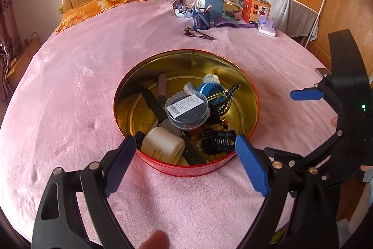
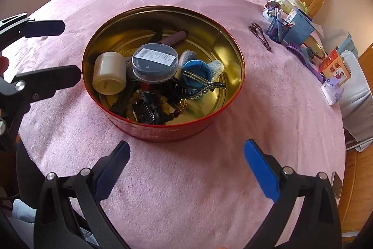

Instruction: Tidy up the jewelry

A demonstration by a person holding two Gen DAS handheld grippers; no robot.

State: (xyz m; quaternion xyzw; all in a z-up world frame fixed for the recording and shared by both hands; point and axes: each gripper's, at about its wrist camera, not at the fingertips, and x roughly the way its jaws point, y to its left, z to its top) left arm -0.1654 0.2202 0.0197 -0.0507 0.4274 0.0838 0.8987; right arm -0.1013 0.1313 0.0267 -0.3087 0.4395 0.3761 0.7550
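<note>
Facing the tin, both the left gripper and right gripper gape, released.

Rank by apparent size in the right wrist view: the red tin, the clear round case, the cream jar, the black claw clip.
1. red tin
2. clear round case and cream jar: look alike, unranked
3. black claw clip

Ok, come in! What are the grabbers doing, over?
Left gripper open, at the tin's near rim. Right gripper open, short of the tin. Round clear box on top of the pile, over.
</note>
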